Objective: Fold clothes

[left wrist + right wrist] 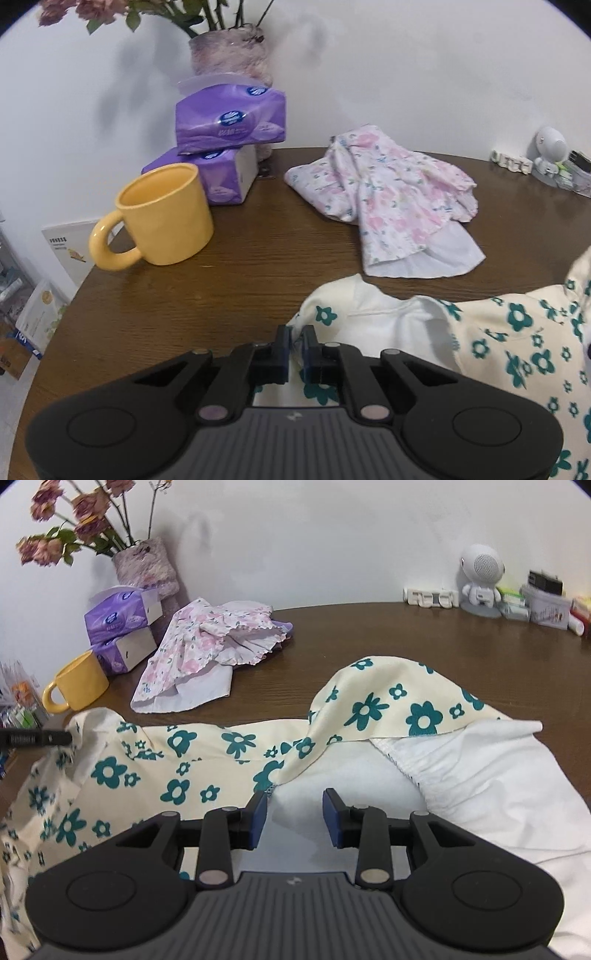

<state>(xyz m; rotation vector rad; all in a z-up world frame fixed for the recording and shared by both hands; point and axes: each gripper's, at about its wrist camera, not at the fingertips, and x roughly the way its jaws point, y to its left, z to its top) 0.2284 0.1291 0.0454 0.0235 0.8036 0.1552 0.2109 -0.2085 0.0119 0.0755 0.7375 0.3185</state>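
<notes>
The folding has only just begun; the green-flower garment [207, 760] lies rumpled on the tabletop [369, 638]; the left gripper [297, 345] pinches its edge; the right gripper [295, 816] is apart, gripping nothing; the pink-flower garment [384, 195] waits, bunched up.

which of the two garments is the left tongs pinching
The cream garment with teal flowers: its edge sits between the shut left tongs. The pink floral garment lies apart, farther back on the table.

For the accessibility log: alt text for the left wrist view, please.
The left tool is shut on an edge of the cream garment with teal flowers on a brown wooden table. Behind lie a pink floral garment and a yellow mug.
</notes>
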